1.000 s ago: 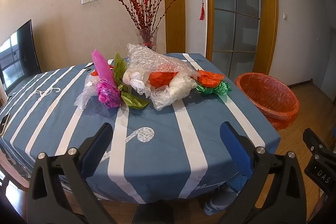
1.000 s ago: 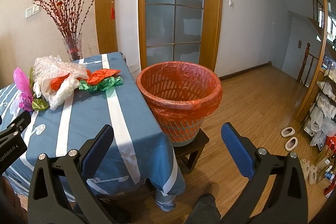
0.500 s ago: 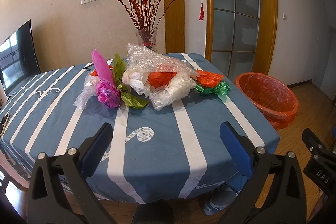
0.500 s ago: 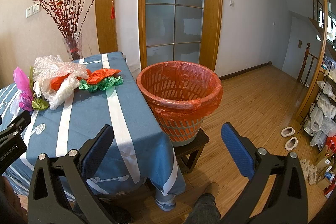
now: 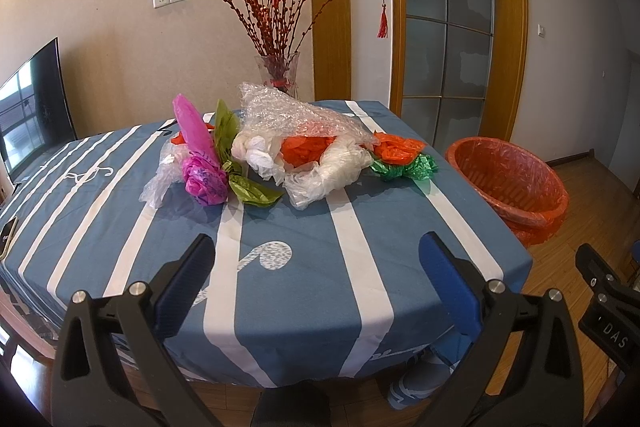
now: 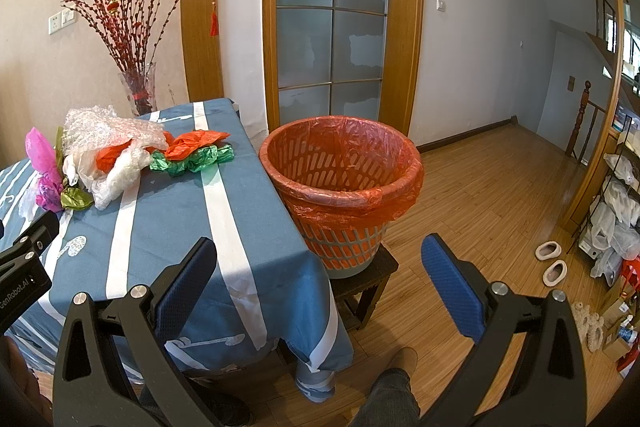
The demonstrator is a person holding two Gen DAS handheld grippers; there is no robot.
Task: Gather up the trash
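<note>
A heap of crumpled plastic lies on the far half of the blue striped table (image 5: 280,267): bubble wrap (image 5: 292,115), white bags (image 5: 332,171), a pink bag (image 5: 200,163), olive wrap (image 5: 248,187), and orange (image 5: 398,151) and green (image 5: 404,169) bags at its right end. An orange-lined bin (image 6: 344,179) stands on a stool beside the table's right edge. My left gripper (image 5: 316,259) hangs open above the near table edge, well short of the heap. Over the table corner and floor, in front of the bin, my right gripper (image 6: 320,259) is open and holds nothing.
A glass vase of red branches (image 5: 278,75) stands behind the heap by the wall. A television (image 5: 32,107) is at the far left. Wooden floor (image 6: 500,207) spreads right of the bin, with slippers (image 6: 552,263) and a cluttered shelf (image 6: 616,211). A person's leg (image 6: 392,395) shows below.
</note>
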